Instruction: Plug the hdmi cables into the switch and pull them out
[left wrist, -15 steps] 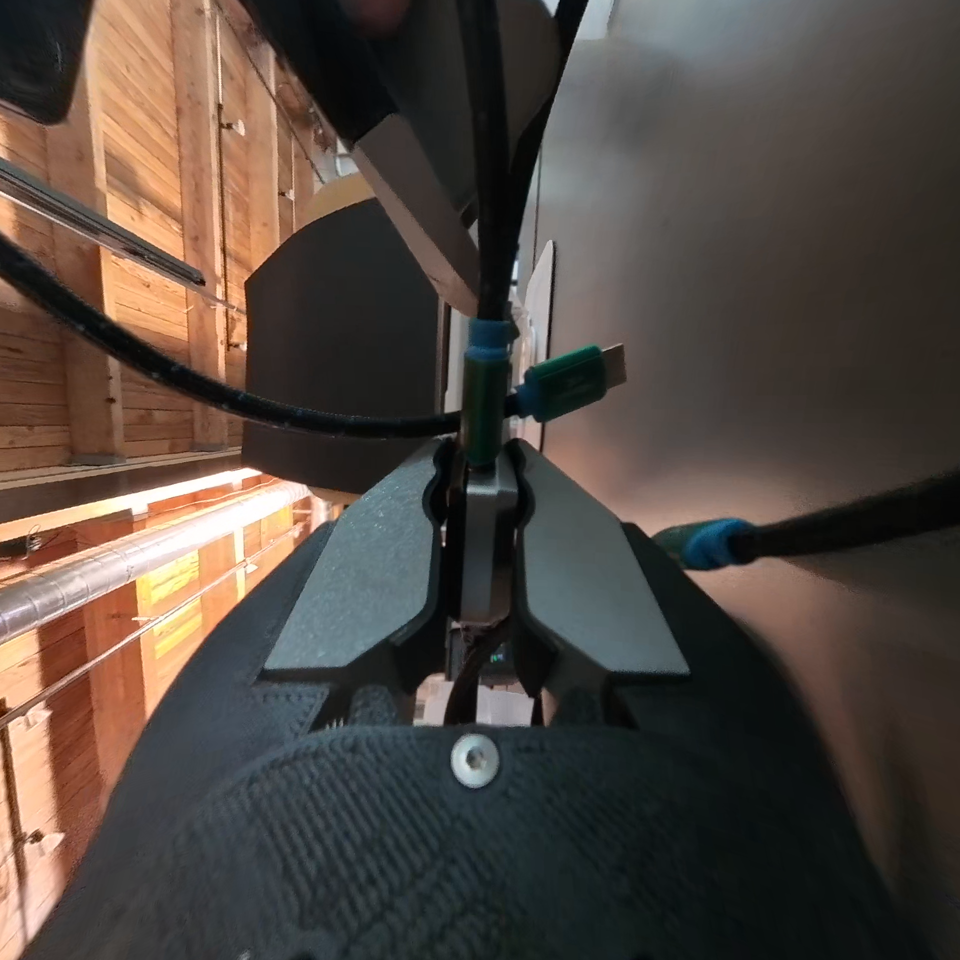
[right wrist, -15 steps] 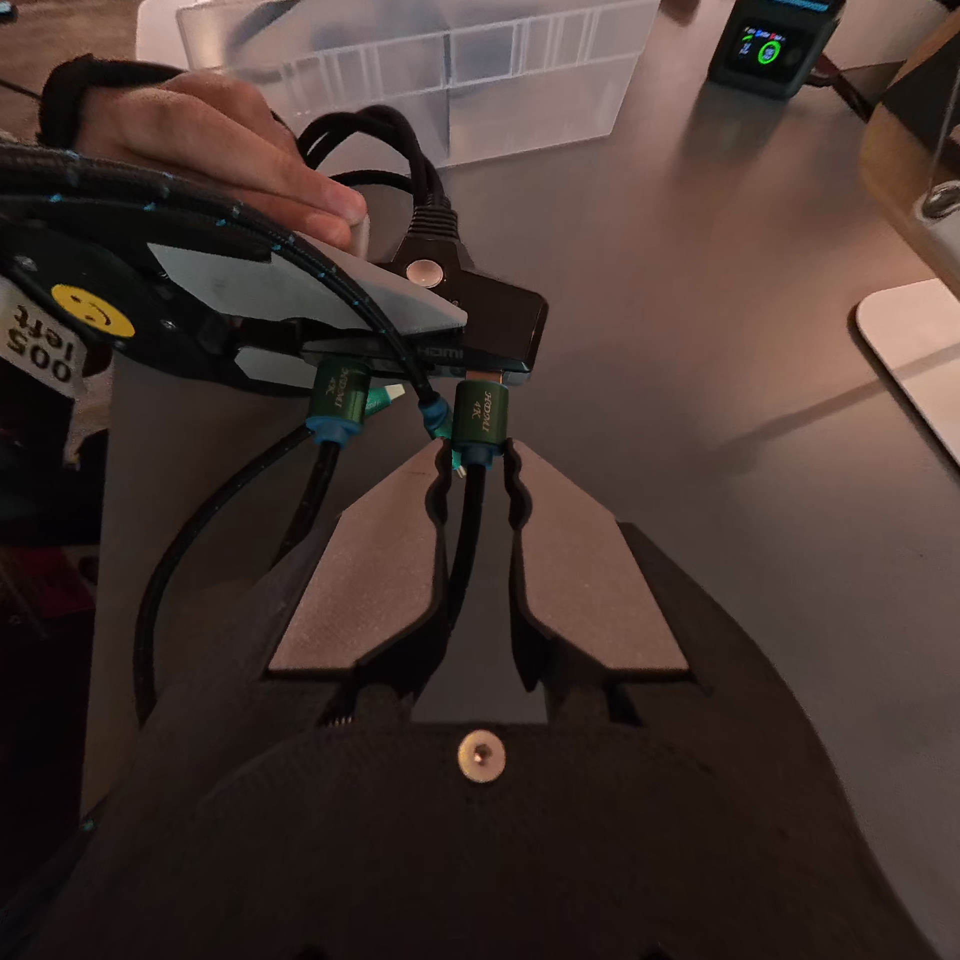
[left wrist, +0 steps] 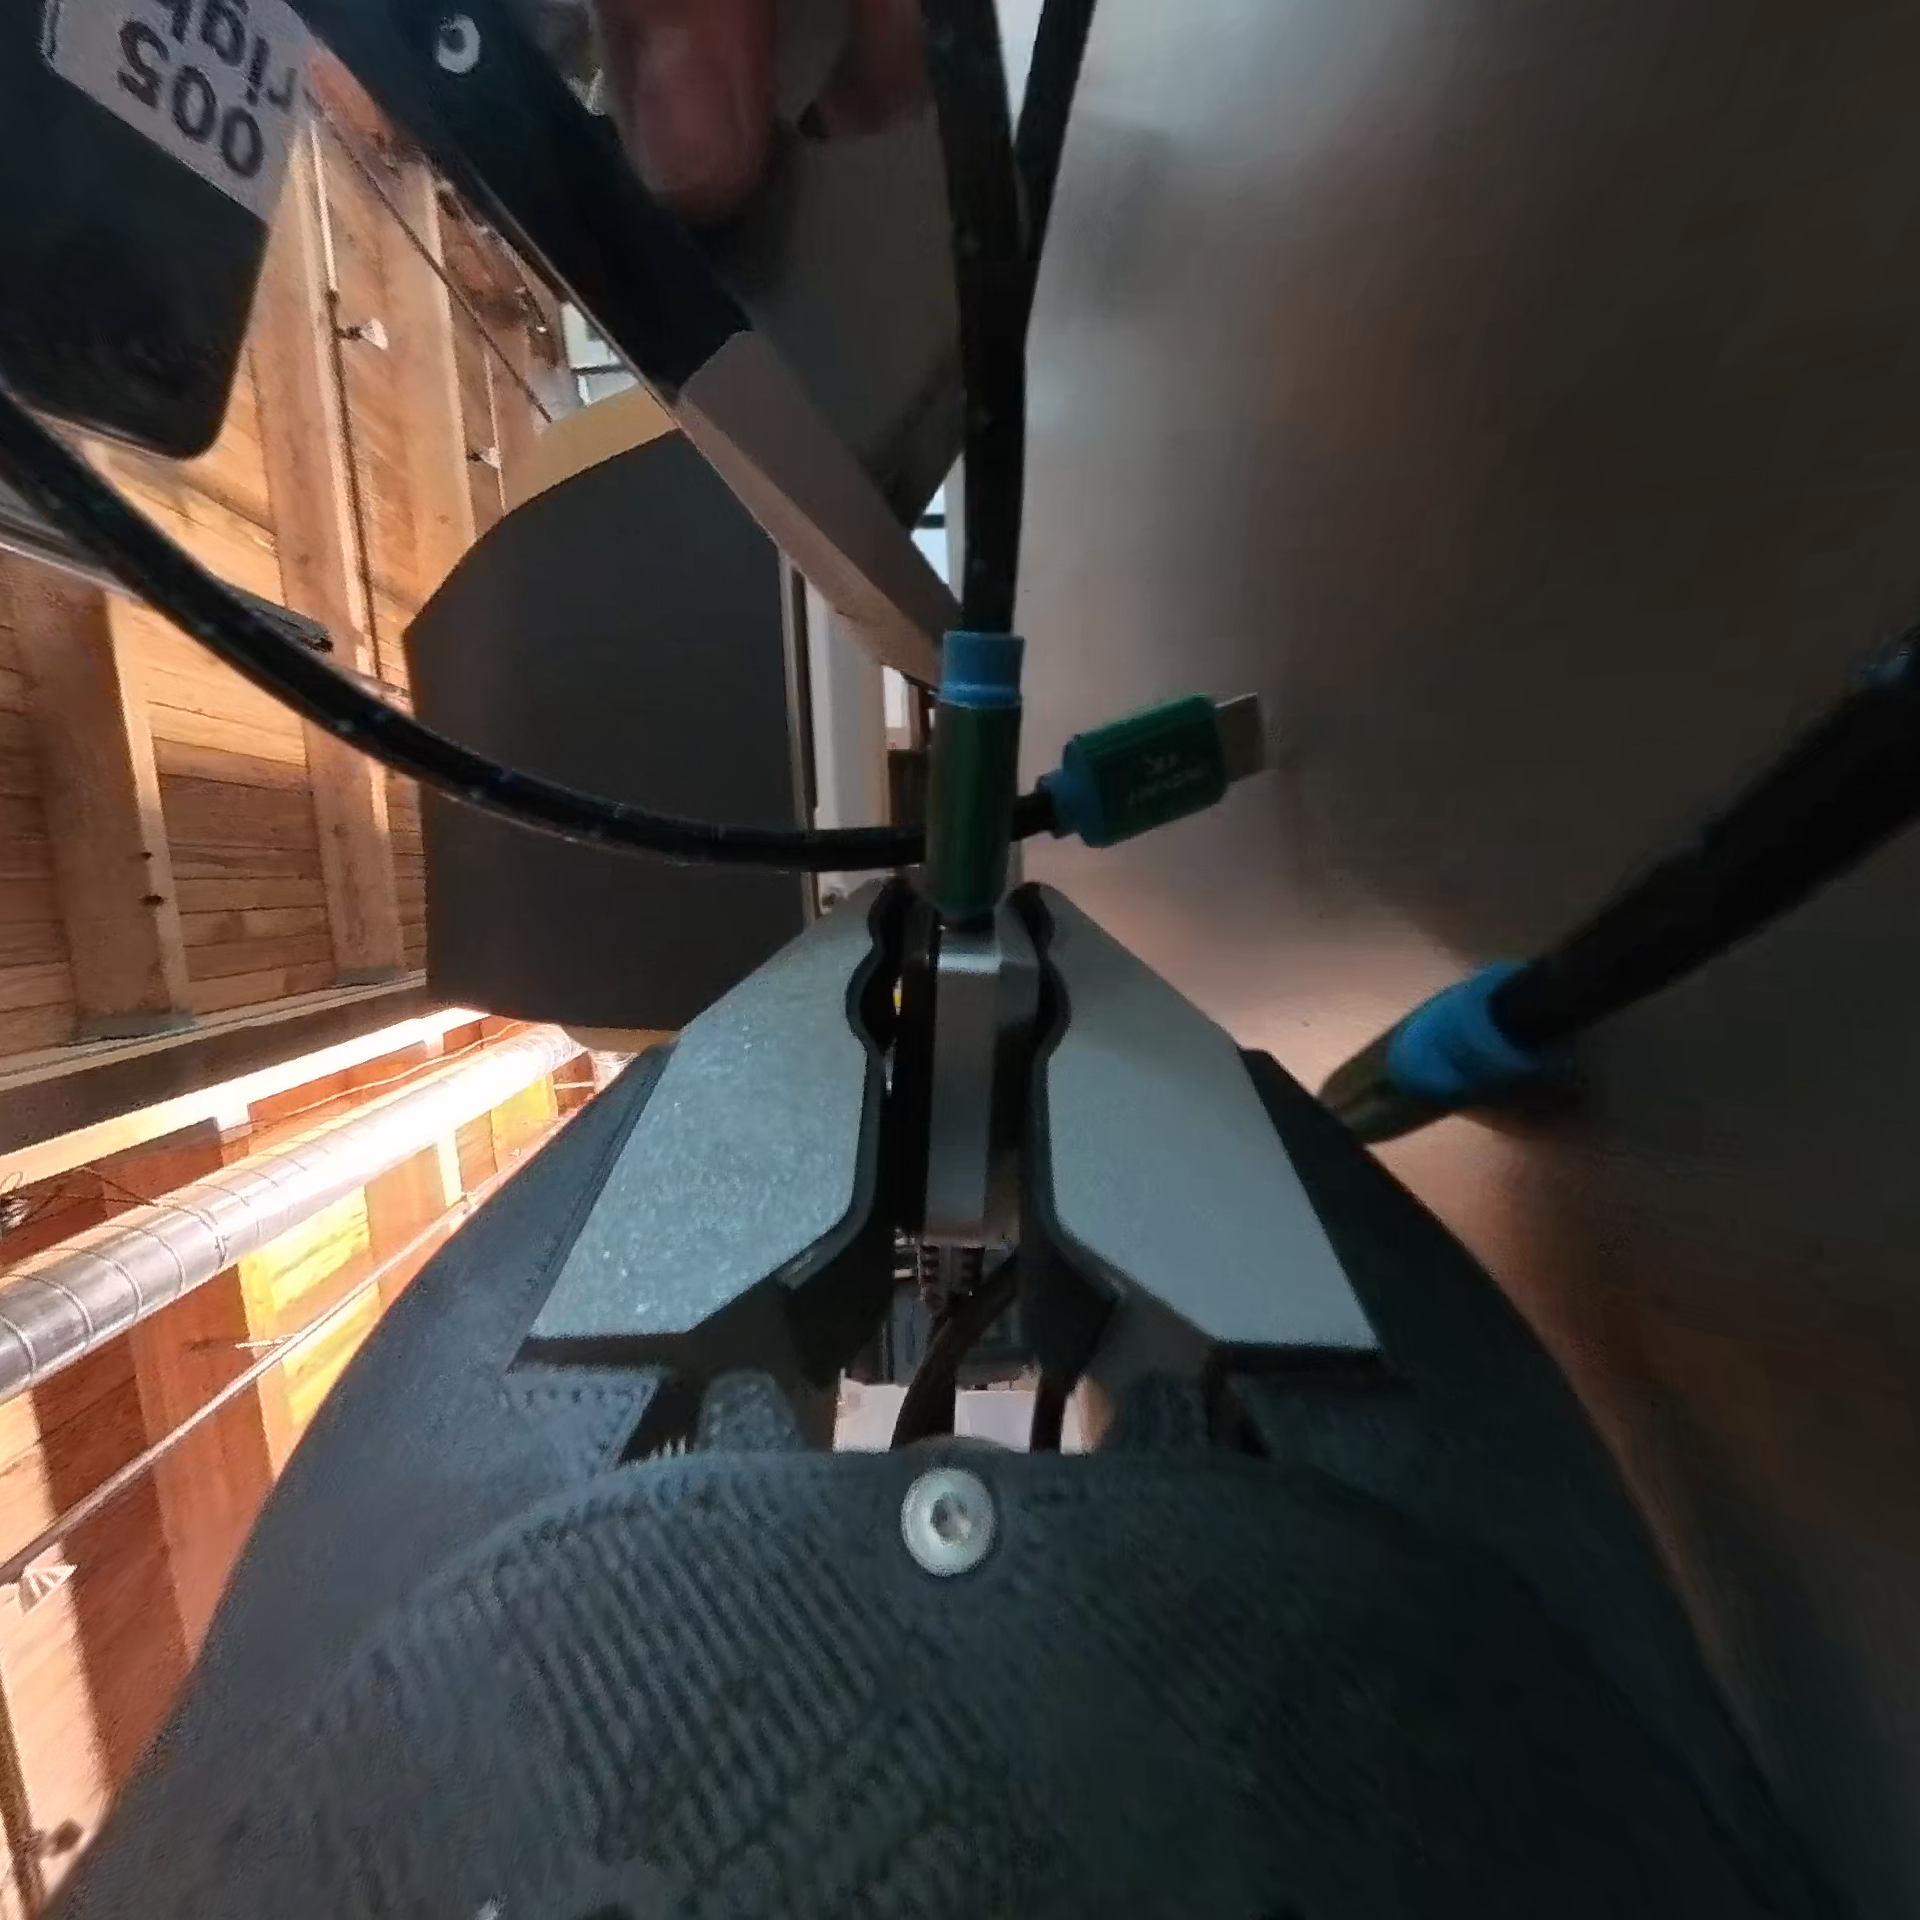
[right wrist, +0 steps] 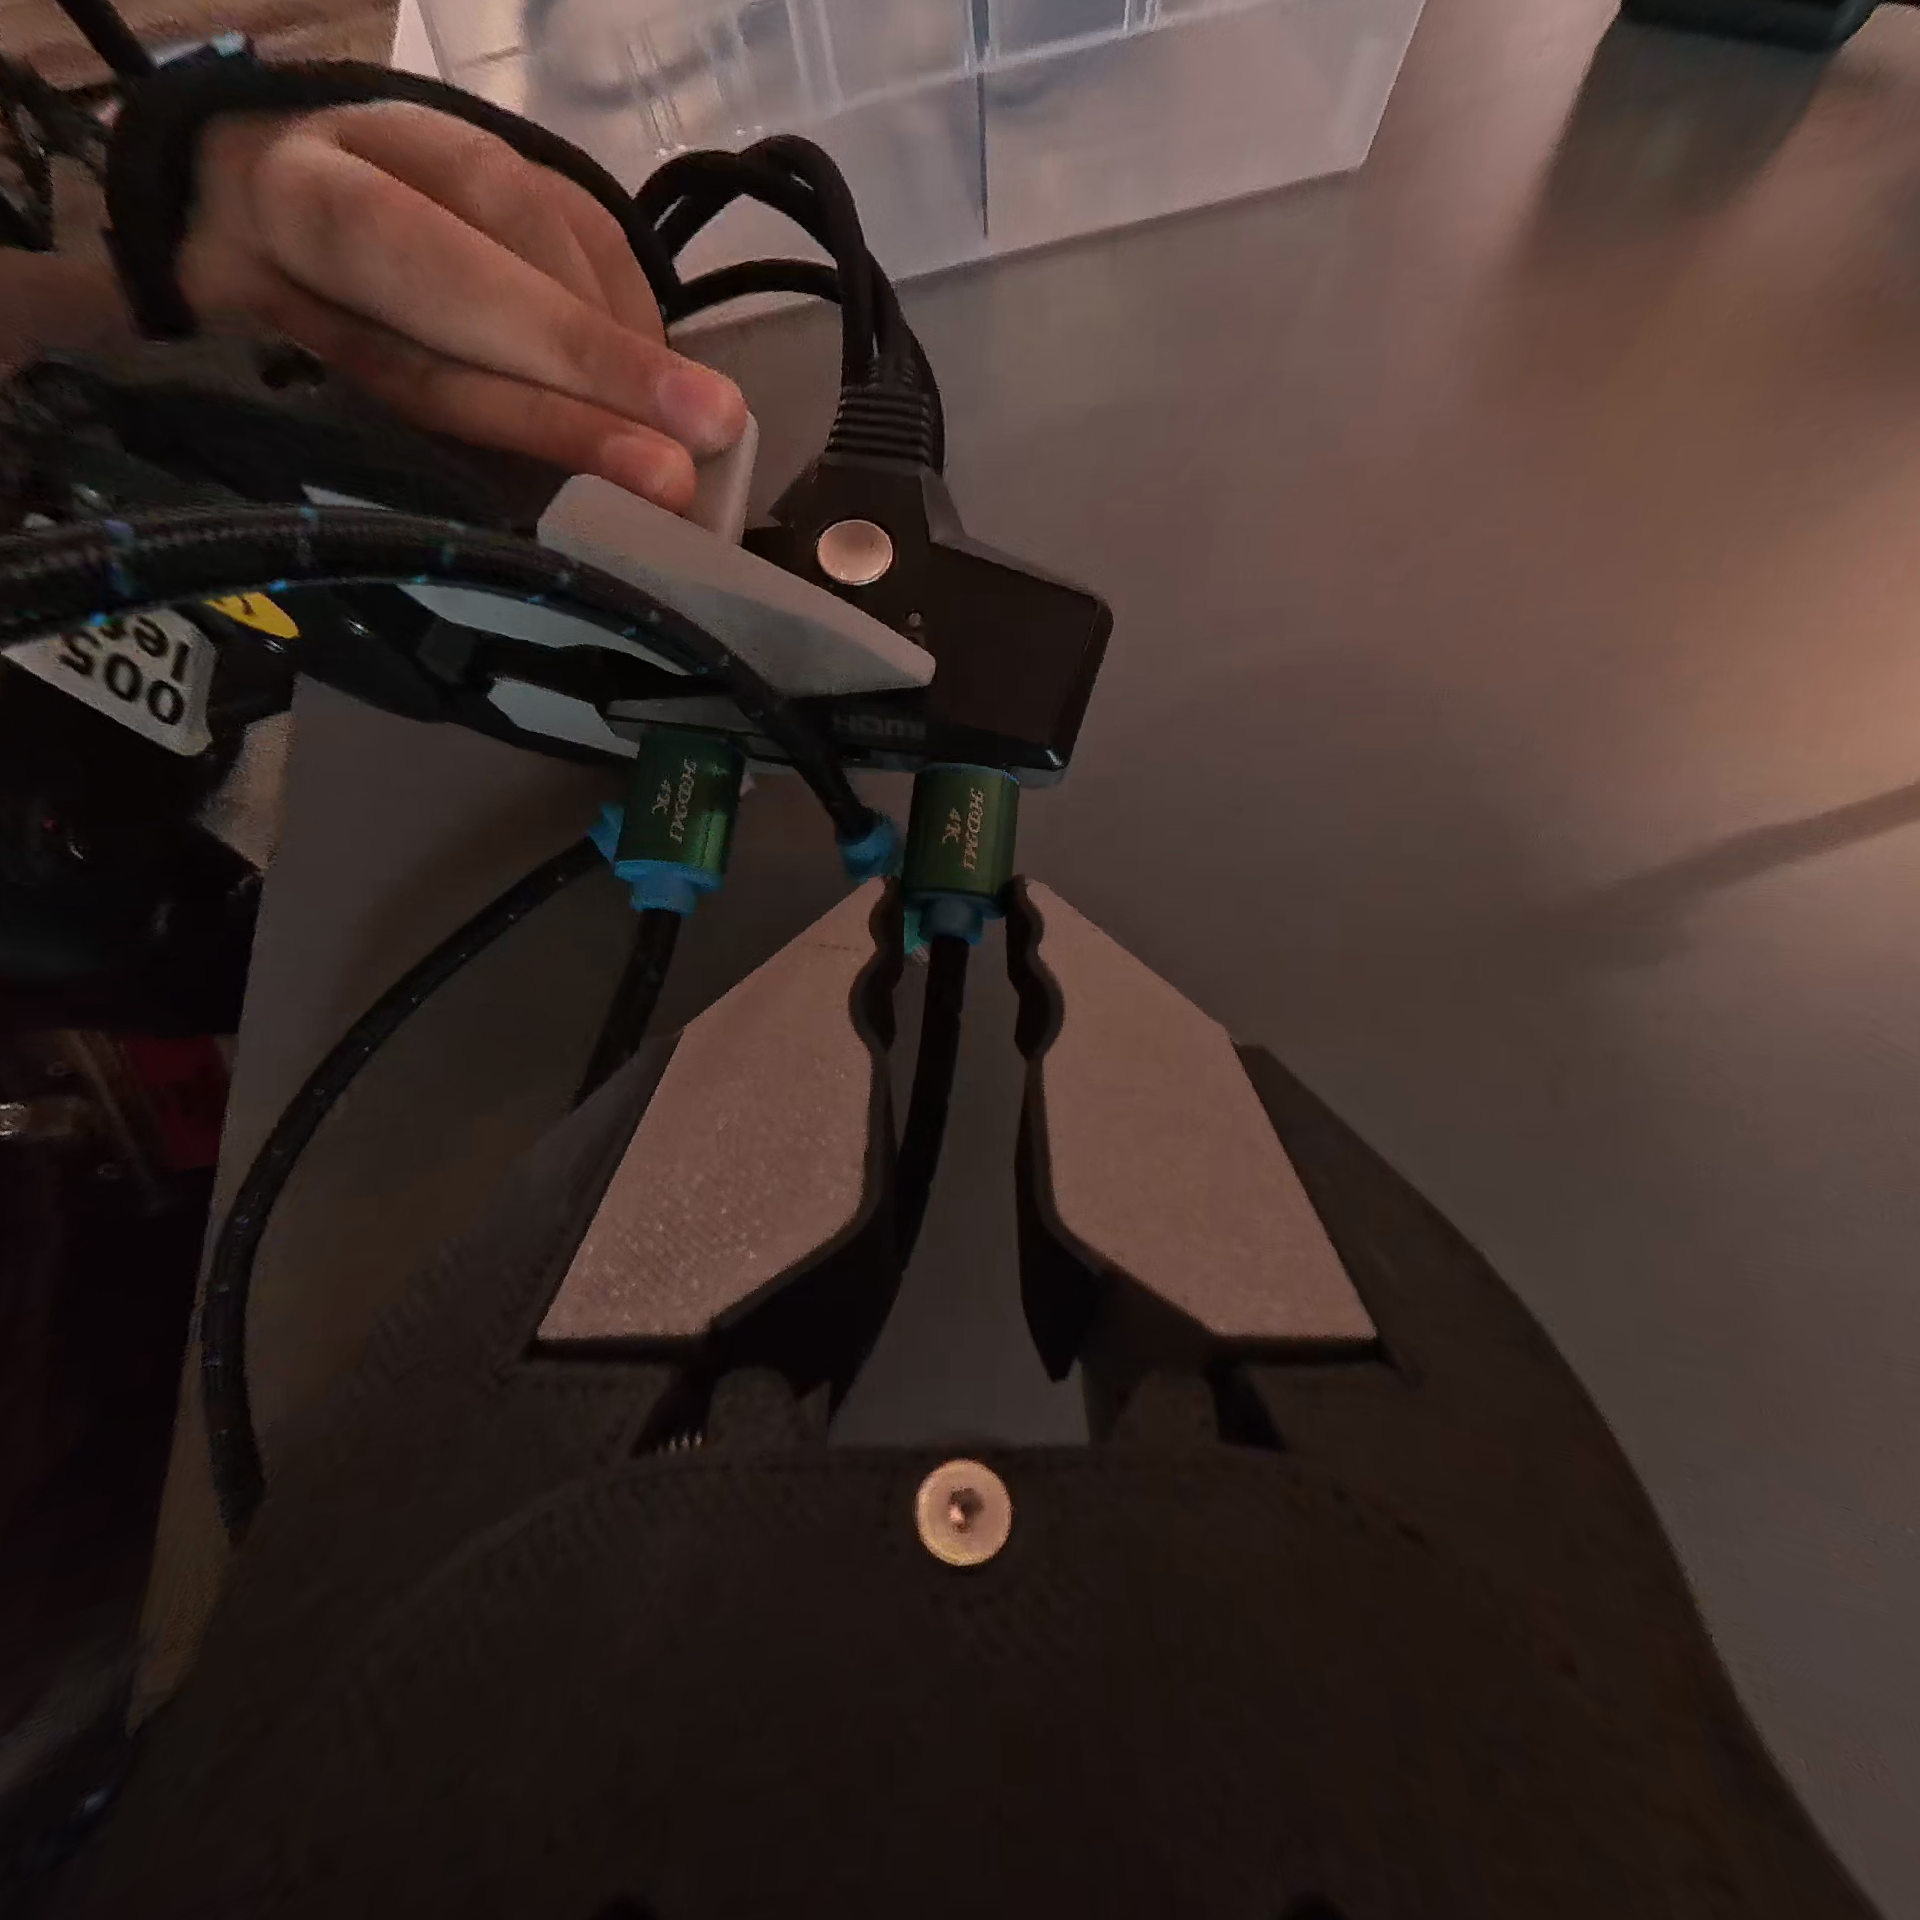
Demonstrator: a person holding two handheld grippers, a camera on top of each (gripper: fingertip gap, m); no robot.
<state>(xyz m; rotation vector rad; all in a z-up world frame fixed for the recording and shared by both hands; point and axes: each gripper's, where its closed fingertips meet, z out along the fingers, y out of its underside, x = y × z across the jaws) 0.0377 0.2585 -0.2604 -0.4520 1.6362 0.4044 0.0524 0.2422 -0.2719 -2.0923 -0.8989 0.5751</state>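
The black HDMI switch (right wrist: 997, 644) is held off the grey table. My left gripper (left wrist: 961, 914) is shut on it; in the left wrist view the switch (left wrist: 966, 1091) shows edge-on between the pads. In the right wrist view a left-gripper pad (right wrist: 727, 613) lies on the switch's top. My right gripper (right wrist: 954, 904) is shut on the rear end of a green HDMI plug (right wrist: 956, 831), which sits in the switch's right port, body against the housing. A second green plug (right wrist: 681, 821) sits in the left port. A third plug (left wrist: 1153, 769) hangs loose beside them.
A person's hand (right wrist: 416, 291) holds the left gripper. A clear plastic box (right wrist: 935, 104) stands at the far side of the grey table (right wrist: 1455, 727). Black braided cables (right wrist: 312, 1091) loop at the left. Another plug end (left wrist: 1444, 1049) lies at the right in the left wrist view. Left and right tips are no more than a few centimetres apart.
The plug in my right gripper has gone deeper: its metal tip showed before, now its body meets the switch. Both grippers stay shut and have shifted a little.
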